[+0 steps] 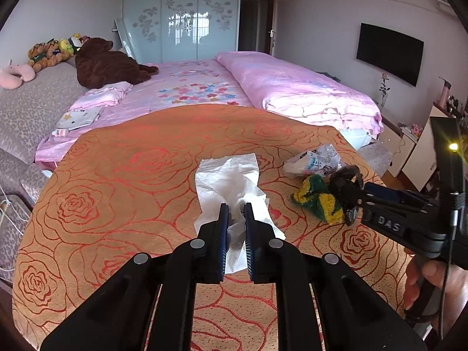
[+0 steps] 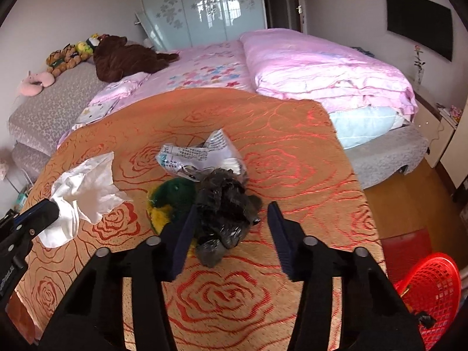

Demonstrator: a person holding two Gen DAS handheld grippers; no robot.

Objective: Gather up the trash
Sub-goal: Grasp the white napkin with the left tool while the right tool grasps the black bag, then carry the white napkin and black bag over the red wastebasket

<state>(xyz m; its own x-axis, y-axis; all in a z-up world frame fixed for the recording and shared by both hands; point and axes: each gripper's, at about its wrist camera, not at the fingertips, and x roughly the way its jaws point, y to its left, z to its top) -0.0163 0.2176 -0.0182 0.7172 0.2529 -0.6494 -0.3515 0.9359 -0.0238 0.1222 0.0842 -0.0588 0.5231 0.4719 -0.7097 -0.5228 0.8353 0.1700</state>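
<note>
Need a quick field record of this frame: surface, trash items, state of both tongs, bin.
surface: orange rose-patterned bedspread
left tongs: shut on crumpled white tissue
right tongs: open, straddling crumpled black plastic bag
other trash: green-and-yellow knitted scrap touching the bag; crinkled white printed wrapper behind it
bin: red mesh plastic basket on the floor, lower right in right wrist view

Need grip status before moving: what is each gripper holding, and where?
Left gripper pinches the white tissue at its near bunched end. Right gripper is open around the black bag.
</note>
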